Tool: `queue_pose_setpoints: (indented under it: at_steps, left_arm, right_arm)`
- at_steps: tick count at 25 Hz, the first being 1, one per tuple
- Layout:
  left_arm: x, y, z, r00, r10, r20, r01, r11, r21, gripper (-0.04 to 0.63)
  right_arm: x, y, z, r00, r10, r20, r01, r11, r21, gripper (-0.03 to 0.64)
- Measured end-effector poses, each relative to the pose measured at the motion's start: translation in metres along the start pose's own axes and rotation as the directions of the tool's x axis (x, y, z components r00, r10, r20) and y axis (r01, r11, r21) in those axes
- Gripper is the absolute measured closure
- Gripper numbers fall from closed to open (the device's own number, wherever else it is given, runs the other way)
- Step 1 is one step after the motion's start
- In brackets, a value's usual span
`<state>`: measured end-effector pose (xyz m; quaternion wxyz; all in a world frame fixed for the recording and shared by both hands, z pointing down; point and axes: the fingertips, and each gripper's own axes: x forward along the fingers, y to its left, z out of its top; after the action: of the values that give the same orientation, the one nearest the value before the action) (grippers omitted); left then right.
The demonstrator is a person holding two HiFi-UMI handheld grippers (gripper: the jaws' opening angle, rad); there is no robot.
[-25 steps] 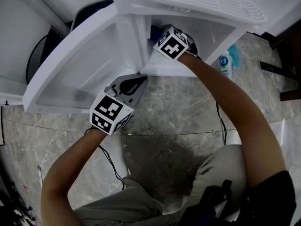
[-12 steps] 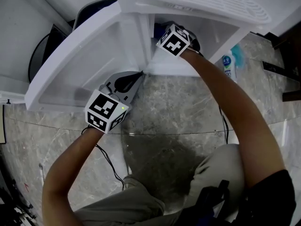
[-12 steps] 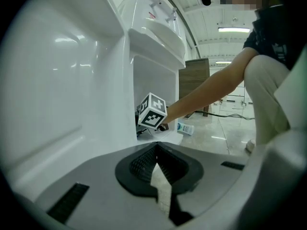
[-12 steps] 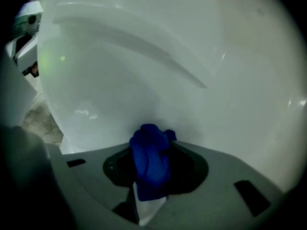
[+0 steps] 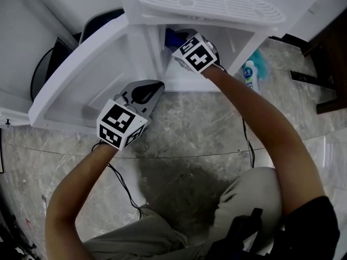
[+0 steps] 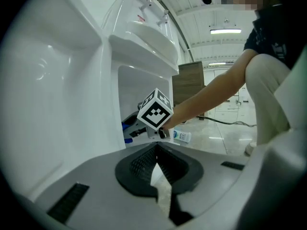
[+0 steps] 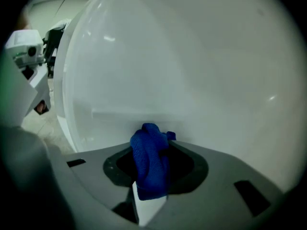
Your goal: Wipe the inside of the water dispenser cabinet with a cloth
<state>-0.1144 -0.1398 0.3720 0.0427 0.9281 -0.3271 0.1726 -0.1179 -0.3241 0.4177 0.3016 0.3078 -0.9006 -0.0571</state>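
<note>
Both grippers have come up a little since a second ago. The right gripper [image 5: 181, 43] now sits higher in the cabinet mouth, and its cube has rolled slightly. Its jaws are clamped on the cloth [image 7: 150, 161], which is bunched up and pressed to the inner wall at 12 o'clock. The left gripper [image 5: 152, 88] has lifted off the door's lower edge. Its jaws are closed together on nothing, pointing towards 1 o'clock.

By count there are two grippers, each with one checkered cube. I also see one cloth, one cabinet [image 5: 241, 37], one door [image 5: 81, 85], one bottle [image 5: 249, 75] and two cables [image 5: 246, 140].

The cloth is deep blue with a coarse woven texture, crumpled into a lump. The gripper bodies are matte grey, with black ribbed pads [image 6: 139, 164] set in a rounded recess. The cabinet and its door, swung open to 10 o'clock, are smooth glossy white plastic. An oval slotted tray [image 5: 211, 4] sits above the opening. The bottle lies on its side at 2 o'clock, white with a teal cap. The floor [image 5: 206, 129] is polished grey stone with pale veins. The thin black cables trail across it.
</note>
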Motion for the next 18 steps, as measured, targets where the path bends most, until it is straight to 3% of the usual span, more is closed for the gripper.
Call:
queue_pose_setpoints:
  at_steps: [6,9,12,15,18]
  left_arm:
    - [-0.001,0.000,0.016,1.000,0.005,0.021,-0.006,1.000,0.028,0.588]
    - [-0.001,0.004,0.017,1.000,0.013,0.020,-0.014,0.999,0.029,0.588]
    - [0.001,0.001,0.018,1.000,0.009,0.020,-0.010,0.999,0.036,0.588]
    - [0.001,-0.001,0.021,1.000,0.005,0.023,-0.006,0.999,0.050,0.588]
    - [0.002,0.001,0.020,1.000,0.008,0.023,-0.009,0.999,0.047,0.588]
  right_arm:
    - [-0.040,-0.024,0.040,0.977,-0.093,0.192,0.069,0.989,0.127,0.505]
    - [-0.065,-0.033,0.070,0.933,-0.150,0.328,0.076,0.971,0.228,0.505]
    - [-0.084,-0.031,0.100,0.883,-0.187,0.431,0.089,0.967,0.238,0.504]
    - [-0.100,-0.033,0.122,0.834,-0.236,0.499,0.122,0.960,0.250,0.505]
    - [-0.106,-0.039,0.133,0.807,-0.271,0.524,0.147,0.953,0.266,0.503]
